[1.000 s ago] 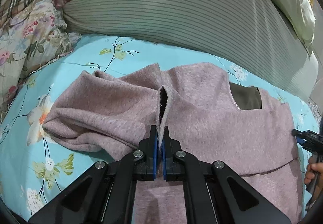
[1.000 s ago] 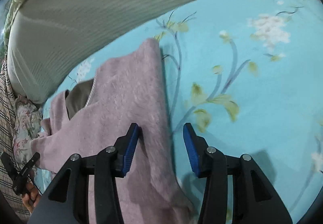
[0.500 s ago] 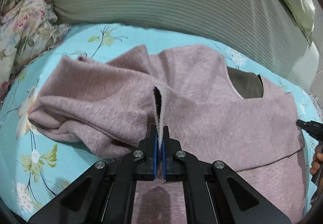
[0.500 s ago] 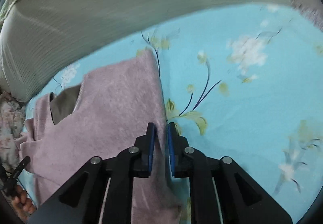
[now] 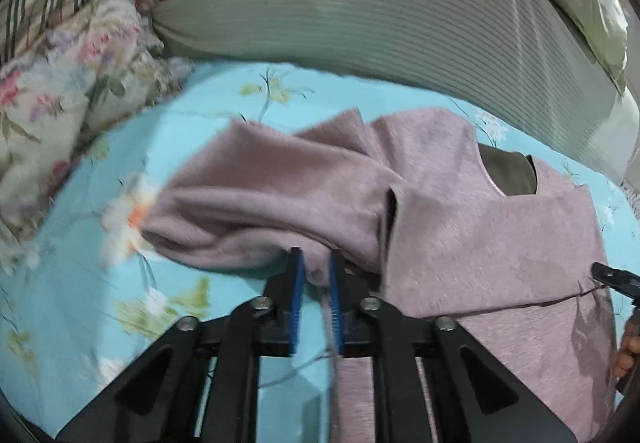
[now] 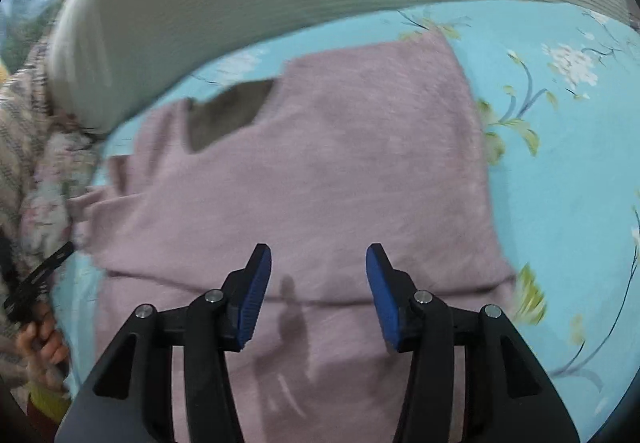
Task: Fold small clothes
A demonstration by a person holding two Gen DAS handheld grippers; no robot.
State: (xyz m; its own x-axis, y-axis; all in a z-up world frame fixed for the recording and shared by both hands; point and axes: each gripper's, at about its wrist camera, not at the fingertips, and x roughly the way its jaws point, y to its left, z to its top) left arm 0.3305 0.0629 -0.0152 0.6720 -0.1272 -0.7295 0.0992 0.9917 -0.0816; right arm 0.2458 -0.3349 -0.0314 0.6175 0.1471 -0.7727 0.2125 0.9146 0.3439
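A small mauve fleece top [image 5: 472, 227] lies on the turquoise floral bedsheet [image 5: 120, 283], with a dark olive lining showing at its neck [image 5: 506, 173]. Its left sleeve [image 5: 256, 203] lies bunched across the body. My left gripper [image 5: 316, 271] is slightly open, its blue pads at the sleeve's lower edge, holding nothing. In the right wrist view the top [image 6: 320, 171] lies flat, its upper part folded over the lower. My right gripper [image 6: 318, 263] is wide open and empty above the fold line.
A striped grey-green bolster [image 5: 380, 15] runs along the far side of the bed. Floral and plaid bedding [image 5: 60, 75] is piled at the left. The bedsheet [image 6: 568, 183] extends to the right of the top.
My left gripper has let go of the fabric edge and moved left. My right gripper shut on the top's right edge, then opened and moved left over the garment.
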